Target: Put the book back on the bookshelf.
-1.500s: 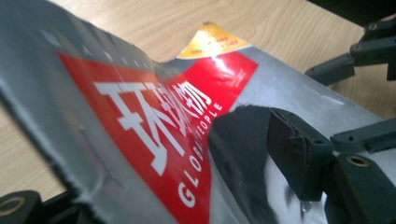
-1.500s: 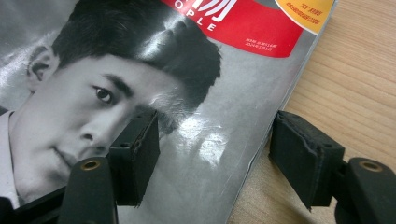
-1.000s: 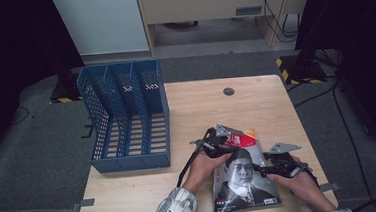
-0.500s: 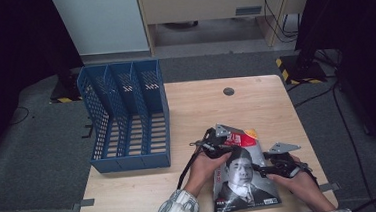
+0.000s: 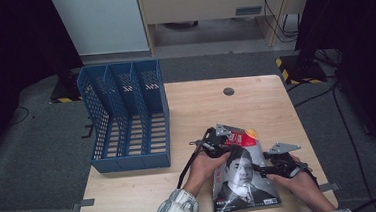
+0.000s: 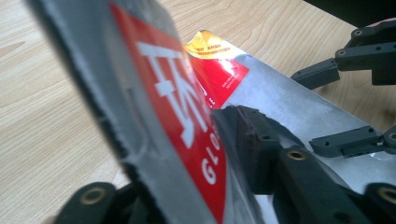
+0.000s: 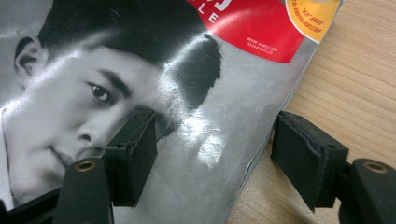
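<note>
A glossy magazine (image 5: 244, 180) with a portrait cover and a red title block lies at the table's front right. My left gripper (image 5: 224, 142) holds its far left corner. Its jaws have just been closing, and in the left gripper view the corner of the magazine (image 6: 173, 107) stands raised between them, with one pad (image 6: 252, 135) pressed on the cover. My right gripper (image 7: 215, 154) is open and straddles the right edge of the magazine (image 7: 140, 60), one pad over the cover and the other over bare wood. In the high view the right gripper (image 5: 261, 169) rests at that edge.
A blue three-slot file holder (image 5: 126, 115) stands on the left half of the wooden table (image 5: 266, 105). A small dark round cap (image 5: 228, 91) sits near the far edge. Dark floor and cables surround the table.
Both hands have kept their places, and the magazine lies where it did. No other shift shows at this size.
</note>
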